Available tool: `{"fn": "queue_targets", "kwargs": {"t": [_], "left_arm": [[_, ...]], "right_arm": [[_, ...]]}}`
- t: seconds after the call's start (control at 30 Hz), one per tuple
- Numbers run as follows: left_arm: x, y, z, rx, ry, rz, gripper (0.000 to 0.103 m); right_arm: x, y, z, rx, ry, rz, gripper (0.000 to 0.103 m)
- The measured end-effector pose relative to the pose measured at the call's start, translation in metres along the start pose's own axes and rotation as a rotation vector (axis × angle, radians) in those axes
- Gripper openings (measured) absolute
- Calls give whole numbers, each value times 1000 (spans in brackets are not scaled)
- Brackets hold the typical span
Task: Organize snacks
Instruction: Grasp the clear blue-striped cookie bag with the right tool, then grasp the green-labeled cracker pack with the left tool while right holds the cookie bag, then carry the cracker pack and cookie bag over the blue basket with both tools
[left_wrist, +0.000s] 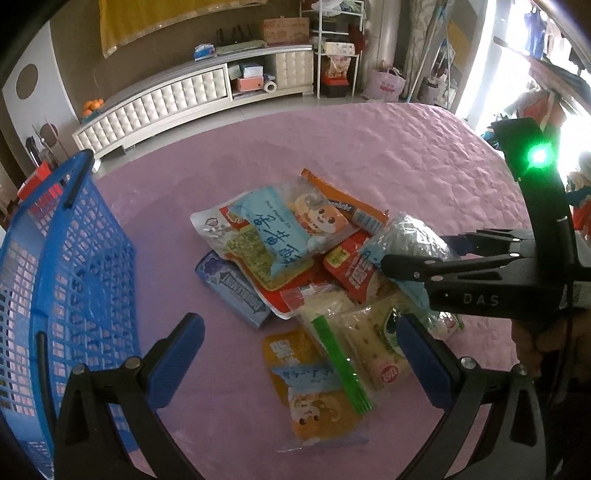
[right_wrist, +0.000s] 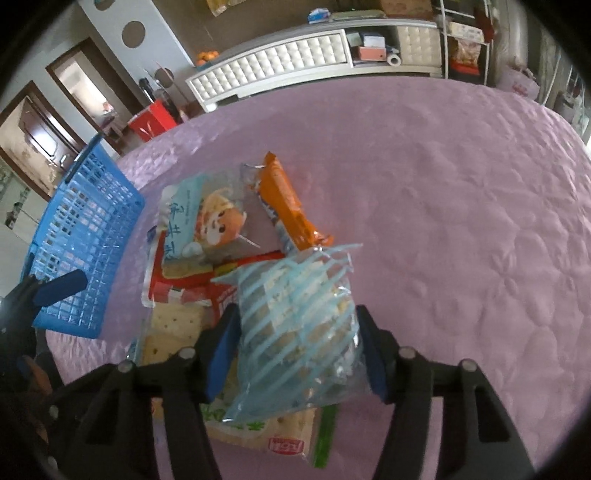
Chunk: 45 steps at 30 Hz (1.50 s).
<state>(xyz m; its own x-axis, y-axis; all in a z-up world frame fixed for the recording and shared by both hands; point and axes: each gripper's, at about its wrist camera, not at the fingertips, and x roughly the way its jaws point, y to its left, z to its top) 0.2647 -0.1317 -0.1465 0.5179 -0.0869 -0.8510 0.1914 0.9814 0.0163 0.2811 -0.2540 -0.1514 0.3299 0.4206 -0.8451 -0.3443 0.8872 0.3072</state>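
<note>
Jaws of the left gripper (left_wrist: 301, 356) spread wide above loose snack packets (left_wrist: 280, 251) on the pink cloth (right_wrist: 461, 192), blue basket (left_wrist: 74, 273) leftward; right gripper (right_wrist: 299, 349) apparently pinches a blue-striped bag (right_wrist: 295, 325).

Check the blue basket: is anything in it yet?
Looks empty. Through the blue basket mesh only pink cloth shows; the snacks lie outside in the pile. Its near end is out of view.
</note>
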Motion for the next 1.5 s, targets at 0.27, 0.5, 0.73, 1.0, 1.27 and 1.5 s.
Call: {"fn": "queue_targets", "kwargs": {"t": [0.27, 0.5, 0.73, 1.0, 1.27, 1.5], "left_arm": [[-14, -2, 6, 71, 4, -40, 103], [-12, -27, 13, 264, 63, -114, 103], [17, -83, 12, 546, 162, -90, 103], [65, -112, 14, 637, 301, -95, 83], [63, -112, 11, 580, 305, -123, 67], [-5, -82, 13, 452, 147, -163, 66]], "right_arm": [[-50, -6, -27, 57, -79, -40, 60], [-84, -14, -59, 104, -116, -93, 60], [-78, -25, -74, 182, -101, -88, 60], [-72, -30, -81, 199, -93, -81, 60], [-79, -29, -83, 216, -98, -99, 60], [-115, 9, -69, 151, -161, -126, 60]]}}
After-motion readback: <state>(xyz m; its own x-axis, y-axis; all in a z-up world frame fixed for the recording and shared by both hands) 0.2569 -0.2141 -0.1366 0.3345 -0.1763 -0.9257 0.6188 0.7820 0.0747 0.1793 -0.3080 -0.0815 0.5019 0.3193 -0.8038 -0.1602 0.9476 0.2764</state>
